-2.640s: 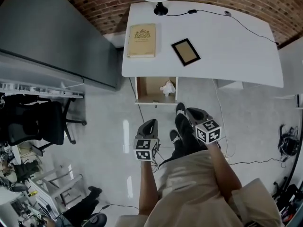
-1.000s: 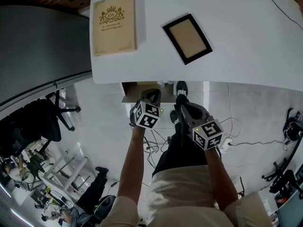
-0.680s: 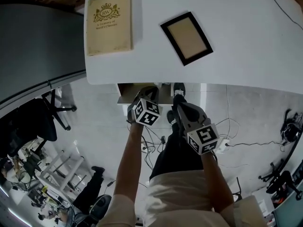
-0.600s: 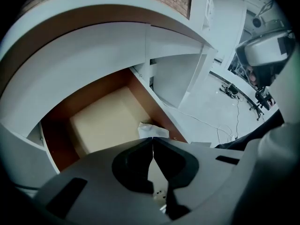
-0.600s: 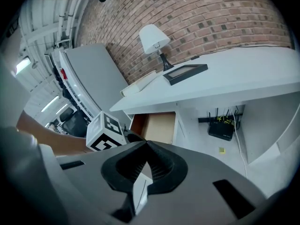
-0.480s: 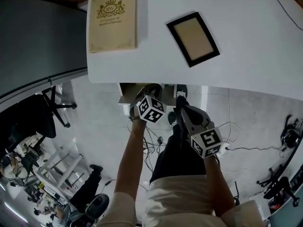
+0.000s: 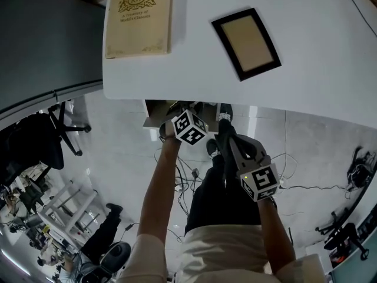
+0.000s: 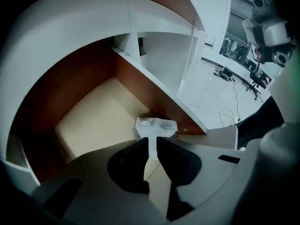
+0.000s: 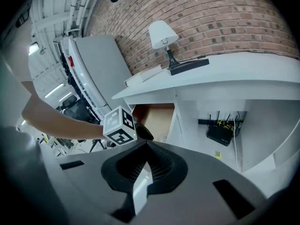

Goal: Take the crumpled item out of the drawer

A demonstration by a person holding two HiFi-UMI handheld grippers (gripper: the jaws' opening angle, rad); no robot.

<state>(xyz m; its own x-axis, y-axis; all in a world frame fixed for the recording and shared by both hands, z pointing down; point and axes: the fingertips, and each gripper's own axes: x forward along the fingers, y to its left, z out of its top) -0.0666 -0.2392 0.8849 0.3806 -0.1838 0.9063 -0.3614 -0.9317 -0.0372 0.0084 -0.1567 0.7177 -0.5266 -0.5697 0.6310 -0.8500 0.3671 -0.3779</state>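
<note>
Drawer (image 8: 89, 121) open under counter (image 8: 70, 22); mouth unobstructed, floor bare left of crumpled item (image 8: 156, 127). Brown side wall (image 8: 154, 95) hems item on right; counter overhangs above. Left claw (image 8: 151, 143) opening, item just beyond tips, not pinched.

Left tool (image 8: 152, 142) reached into drawer (image 8: 93, 121), jaws opening, crumpled item (image 8: 156, 127) just ahead
</note>
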